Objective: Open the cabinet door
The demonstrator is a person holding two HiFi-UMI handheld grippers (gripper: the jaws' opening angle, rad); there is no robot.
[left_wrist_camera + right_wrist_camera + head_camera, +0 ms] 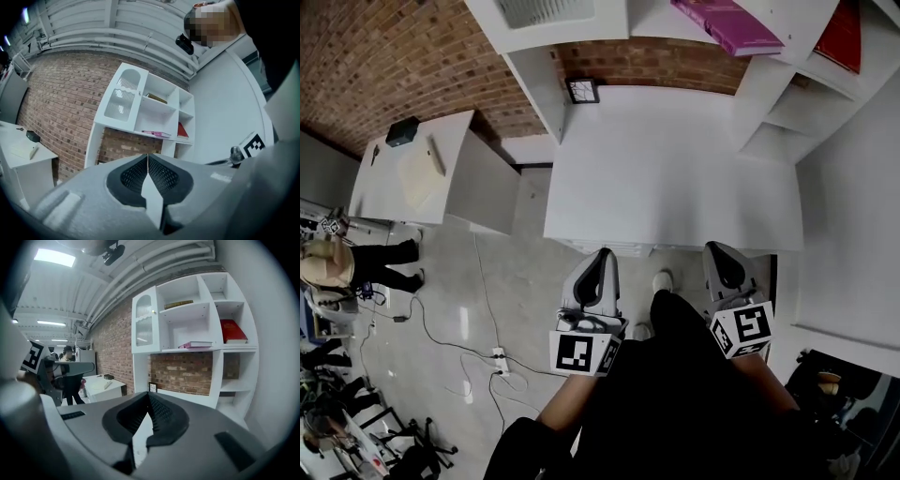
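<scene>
While you stand at the white counter, both grippers are empty w/ jaws pressed together: left gripper & right gripper hang just off its near edge. Cabinet door, ribbed glass, looks closed at top left of the shelf unit above the counter, against the brick wall. Cables trail over the grey floor to your left.

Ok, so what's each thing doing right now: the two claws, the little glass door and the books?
Left claw: shut, holding nothing.
Right claw: shut, holding nothing.
Cabinet door: closed, neither claw touching it.
Pink book: lying flat on a shelf.
Red book: standing up in its own compartment.
</scene>
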